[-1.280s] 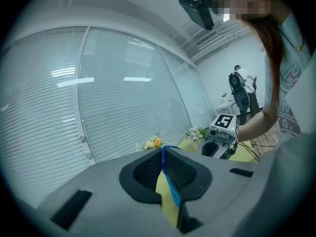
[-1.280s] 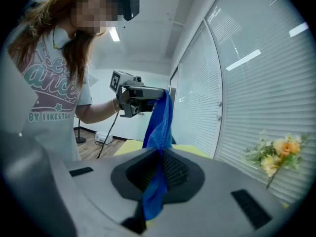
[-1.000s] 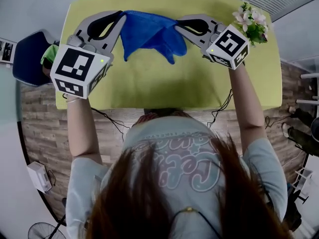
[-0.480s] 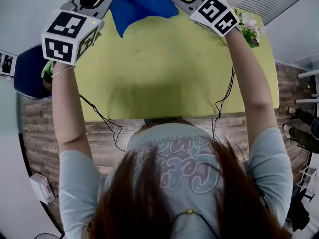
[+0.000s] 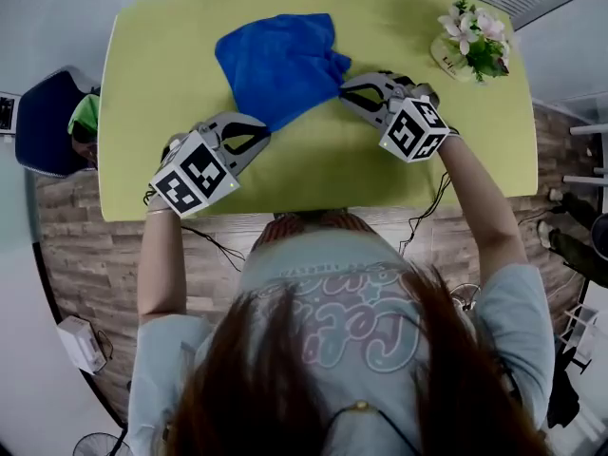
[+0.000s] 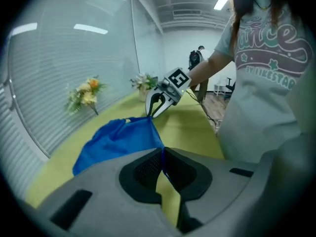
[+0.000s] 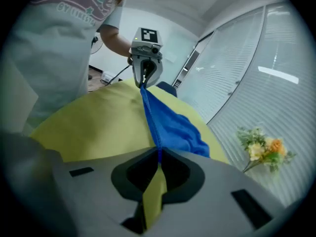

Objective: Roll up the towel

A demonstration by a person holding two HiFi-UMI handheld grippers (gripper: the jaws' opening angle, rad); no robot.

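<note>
Blue towel [image 5: 280, 65] lies on the yellow-green desk [image 5: 180, 36], in the middle toward the far side, mostly flat with some rumples. Its two near corners are pulled toward the person.

Left gripper [image 5: 264, 133] sits low over the desk on the near left. Its jaws are closed, pinching the towel's near-left corner. In the left gripper view a thin blue strip of cloth is clamped right between the dark pads.

Right gripper [image 5: 345, 90] is on the near right, a bit farther across the desk than the left. Its jaws are closed too, on the near-right corner. In the right gripper view the blue hem runs straight into the closed pads.

The towel edge between the two grippers is stretched in a straight line, and each gripper view shows the other gripper at the far end of that edge. The rest of the cloth fans out on the desk away from the person.

A small bunch of flowers [image 5: 472, 41] stands at the far-right corner of the desk, well apart from the towel. A dark blue chair [image 5: 43, 122] sits off the desk's left end. The floor [image 5: 81, 245] is wood-plank, and cables [image 5: 214, 240] hang below the desk's near edge. The person stands at the near edge with both arms out over the desk.
</note>
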